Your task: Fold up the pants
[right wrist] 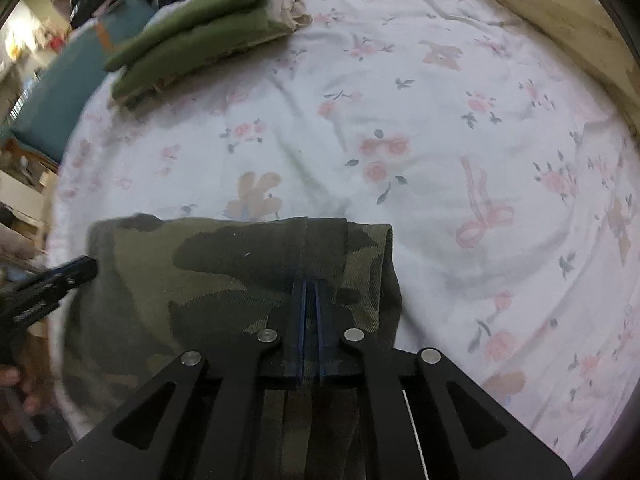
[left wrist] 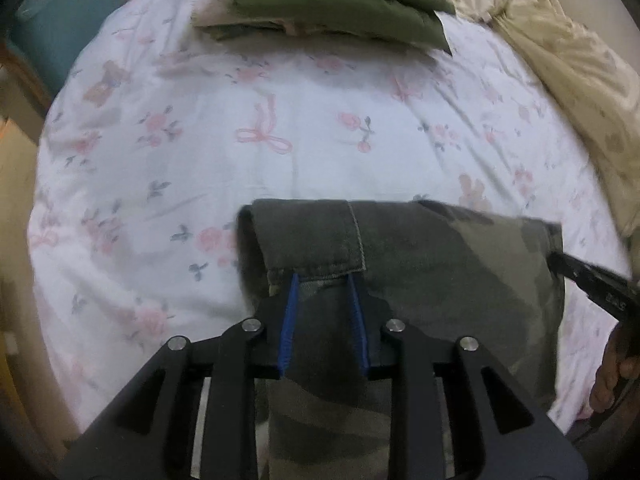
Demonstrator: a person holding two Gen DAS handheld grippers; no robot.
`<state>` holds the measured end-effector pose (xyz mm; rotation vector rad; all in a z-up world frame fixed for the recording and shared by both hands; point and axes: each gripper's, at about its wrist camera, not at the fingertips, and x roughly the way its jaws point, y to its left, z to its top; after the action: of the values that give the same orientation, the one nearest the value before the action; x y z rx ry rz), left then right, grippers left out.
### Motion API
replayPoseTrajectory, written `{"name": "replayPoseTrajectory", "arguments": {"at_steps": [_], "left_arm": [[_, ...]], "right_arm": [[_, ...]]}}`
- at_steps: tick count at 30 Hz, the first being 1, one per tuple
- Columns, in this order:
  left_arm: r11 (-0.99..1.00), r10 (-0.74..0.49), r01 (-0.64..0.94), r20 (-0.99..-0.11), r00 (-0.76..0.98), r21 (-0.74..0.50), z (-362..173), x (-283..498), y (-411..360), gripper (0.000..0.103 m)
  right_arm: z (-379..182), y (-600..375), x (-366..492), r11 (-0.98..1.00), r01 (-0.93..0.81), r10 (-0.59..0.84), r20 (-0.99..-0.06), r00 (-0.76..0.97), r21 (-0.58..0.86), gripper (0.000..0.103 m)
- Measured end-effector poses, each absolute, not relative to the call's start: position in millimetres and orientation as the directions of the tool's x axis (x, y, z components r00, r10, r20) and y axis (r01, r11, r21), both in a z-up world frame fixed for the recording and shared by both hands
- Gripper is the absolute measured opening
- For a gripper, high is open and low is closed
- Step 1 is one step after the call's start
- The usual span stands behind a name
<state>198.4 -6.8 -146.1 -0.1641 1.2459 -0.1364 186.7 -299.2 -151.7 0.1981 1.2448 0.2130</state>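
Camouflage pants [left wrist: 440, 264] lie partly folded near the front edge of a floral bed sheet [left wrist: 280, 120]; they also show in the right wrist view [right wrist: 224, 272]. My left gripper [left wrist: 323, 278] has its blue-padded fingers around a thick fold at the pants' left end, with cloth between them. My right gripper [right wrist: 310, 284] is nearly closed on the fabric at the pants' right end. Each gripper shows in the other's view, the right one [left wrist: 592, 280] at the pants' right edge and the left one [right wrist: 48, 280] at their left edge.
A folded stack of olive green clothes [left wrist: 340, 4] lies at the far side of the bed, also in the right wrist view [right wrist: 192, 36]. A crumpled beige blanket [left wrist: 568, 60] runs along the right. A teal surface [left wrist: 76, 32] is at the far left.
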Motion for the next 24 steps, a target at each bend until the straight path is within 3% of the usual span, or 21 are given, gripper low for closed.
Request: {"name": "replayPoseTrajectory", "arguments": {"at_steps": [1,2,3,4,5,9,15,16,17,18,21,24], "left_arm": [[0.978,-0.198,0.003,-0.922,0.334,-0.209,-139.2,194.7,-0.5,0.049],[0.973,-0.212,-0.009,-0.907,0.363,-0.231,-131.1,189.3,8.1,0.061],[0.968,-0.223,-0.022,-0.893,0.392,-0.252,-124.8,185.3,14.9,0.082],[0.96,-0.234,-0.042,-0.875,0.423,-0.277,-120.4,180.0,22.9,0.092],[0.946,-0.26,-0.063,-0.861,0.437,-0.318,-119.7,173.9,31.9,0.092],[0.891,-0.408,-0.063,-0.855,0.32,-0.449,-146.2,167.1,41.4,0.092],[0.868,-0.491,-0.005,-0.86,0.142,-0.496,-198.3,159.4,27.5,0.092],[0.861,-0.506,0.013,-0.852,0.134,-0.509,-199.6,158.2,25.7,0.089],[0.858,-0.512,0.038,-0.847,0.144,-0.512,-196.8,157.9,23.8,0.082],[0.837,-0.548,0.065,-0.826,0.133,-0.544,-193.8,158.9,19.6,0.06],[0.852,-0.523,0.096,-0.845,0.116,-0.514,-190.3,161.3,10.0,0.053],[0.845,-0.534,0.053,-0.839,0.105,-0.532,-199.3,164.2,9.9,0.053]], "right_arm": [[-141.7,-309.6,178.1,0.949,-0.041,0.309,-0.894,0.324,0.313,0.009],[-134.3,-317.3,171.0,0.938,-0.033,0.335,-0.876,0.346,0.345,0.027],[-128.3,-326.7,161.7,0.923,-0.021,0.364,-0.855,0.369,0.384,0.045],[-125.4,-335.5,152.7,0.903,-0.007,0.4,-0.835,0.377,0.429,0.077],[-125.8,-341.6,146.2,0.886,0.013,0.424,-0.823,0.379,0.463,0.086],[-155.7,-344.8,134.2,0.832,0.099,0.497,-0.813,0.304,0.546,0.086],[-205.4,-327.4,132.7,0.844,0.146,0.488,-0.853,0.187,0.515,0.086],[-209.0,-327.1,132.5,0.826,0.157,0.514,-0.838,0.185,0.541,0.082],[-209.6,-326.3,131.5,0.802,0.159,0.548,-0.814,0.192,0.576,0.071],[-209.6,-323.9,130.5,0.78,0.147,0.582,-0.791,0.188,0.609,0.067],[-205.3,-306.2,129.1,0.831,0.043,0.54,-0.823,0.175,0.554,0.064],[-216.3,-309.2,131.4,0.81,0.094,0.556,-0.81,0.186,0.578,0.068]]}}
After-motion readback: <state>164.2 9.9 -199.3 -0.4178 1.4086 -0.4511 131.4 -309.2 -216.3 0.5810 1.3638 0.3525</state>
